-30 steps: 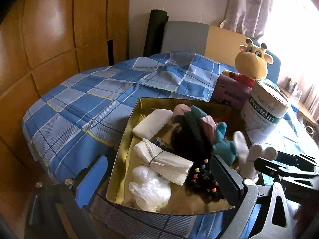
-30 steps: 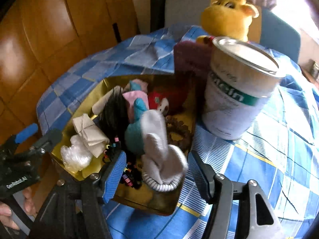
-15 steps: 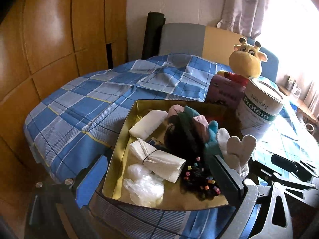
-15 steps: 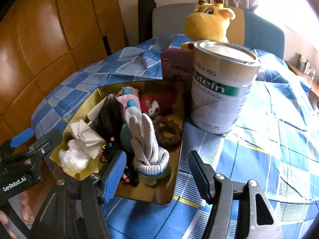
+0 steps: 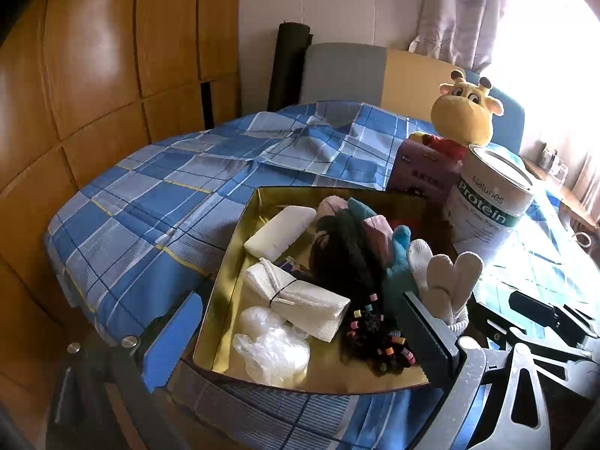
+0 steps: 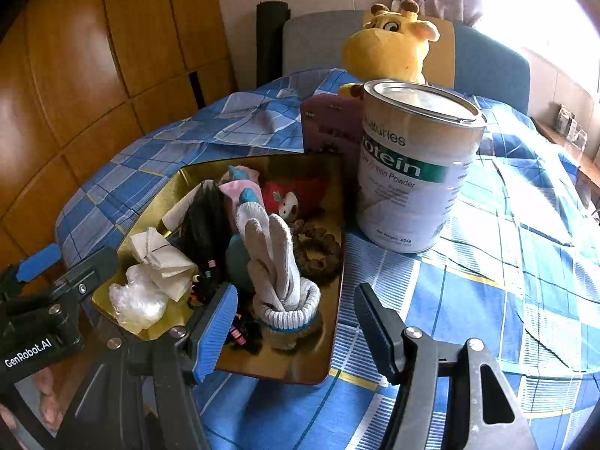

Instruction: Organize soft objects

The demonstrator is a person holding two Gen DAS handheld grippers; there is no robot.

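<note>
A gold tray (image 5: 240,232) (image 6: 285,369) on the blue checked cloth holds several soft things. A white knitted glove (image 6: 273,255) (image 5: 446,277) stands cuff down in its near right corner. Beside it lie a dark hairpiece with coloured beads (image 5: 345,258), a teal plush (image 5: 399,258), a tied white cloth (image 5: 300,296), a crumpled plastic bag (image 5: 270,348), a white bar (image 5: 279,230), a brown scrunchie (image 6: 318,251) and a red plush (image 6: 292,195). My right gripper (image 6: 296,292) is open just short of the glove, touching nothing. My left gripper (image 5: 300,300) is open over the tray's near edge.
A tall protein tin (image 6: 412,165) stands right of the tray, with a purple box (image 5: 420,176) and a yellow giraffe plush (image 6: 390,48) behind it. A chair and wooden wall panels lie beyond the table. A person's hand (image 6: 45,405) shows at the lower left.
The glove, close between my right fingers a second ago, now stands on its cuff in the tray. My right gripper has drawn back from it. The left gripper barely moved.
</note>
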